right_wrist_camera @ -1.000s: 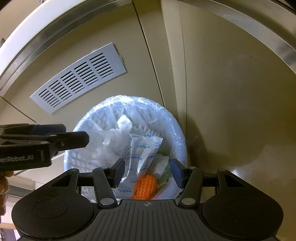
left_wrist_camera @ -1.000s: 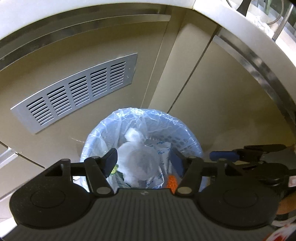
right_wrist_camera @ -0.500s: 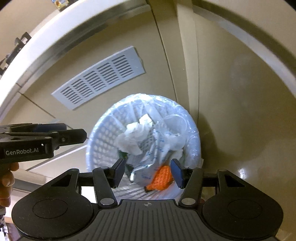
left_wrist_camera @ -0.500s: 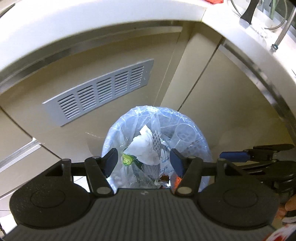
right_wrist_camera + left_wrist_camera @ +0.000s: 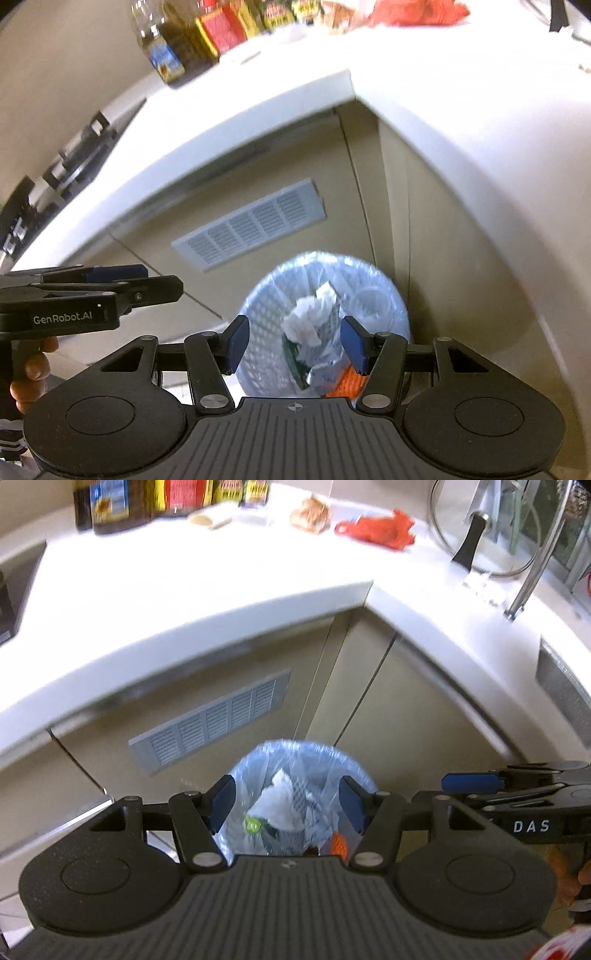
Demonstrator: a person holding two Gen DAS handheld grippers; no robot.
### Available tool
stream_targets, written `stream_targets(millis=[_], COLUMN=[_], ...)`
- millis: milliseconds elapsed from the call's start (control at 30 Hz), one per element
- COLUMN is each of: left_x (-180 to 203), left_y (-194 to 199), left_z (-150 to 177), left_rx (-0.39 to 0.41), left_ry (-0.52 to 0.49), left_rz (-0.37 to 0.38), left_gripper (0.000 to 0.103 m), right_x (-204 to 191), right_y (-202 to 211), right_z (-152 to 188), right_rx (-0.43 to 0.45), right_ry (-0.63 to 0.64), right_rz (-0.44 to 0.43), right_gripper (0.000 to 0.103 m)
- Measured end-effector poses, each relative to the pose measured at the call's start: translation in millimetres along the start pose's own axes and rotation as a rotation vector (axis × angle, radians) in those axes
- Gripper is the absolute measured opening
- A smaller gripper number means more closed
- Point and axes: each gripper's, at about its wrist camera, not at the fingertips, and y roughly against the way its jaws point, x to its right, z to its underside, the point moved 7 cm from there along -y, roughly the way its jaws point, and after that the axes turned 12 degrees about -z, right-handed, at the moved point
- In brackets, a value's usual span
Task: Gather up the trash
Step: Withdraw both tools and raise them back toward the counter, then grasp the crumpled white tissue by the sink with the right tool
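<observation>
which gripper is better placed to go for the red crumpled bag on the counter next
Right, marginally. Both the left gripper and right gripper are open and empty above the lined waste basket. The red crumpled plastic bag lies far right on the white countertop, on the right gripper's side.

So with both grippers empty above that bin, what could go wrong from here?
1. The left gripper and right gripper are open, side by side and close; reaching together for the red bag on the counter, they might collide.
2. The trash bin looks fairly full, with crumpled paper piled high, so further trash may spill over.
3. The view is blurred, so aim at the counter's small items may suffer.
</observation>
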Motion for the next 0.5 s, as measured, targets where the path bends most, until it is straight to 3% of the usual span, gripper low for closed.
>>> stream_targets(millis=[267, 500], left_x=[-0.2, -4.4], left_y=[21.6, 28.7], left_z=[-36.0, -72.8], left_rx=[0.101, 0.176], left_ry=[0.013, 0.044], left_rz=[-0.003, -0.035], left_gripper=[0.059, 0.059], right_x=[7.4, 42.1], right_y=[46.2, 95.9], right_z=[-31.8, -78.7], right_rx=[0.129, 0.287], right_ry=[-0.011, -0.012], right_rz=[0.03, 0.124], right_gripper=[0.055, 0.055])
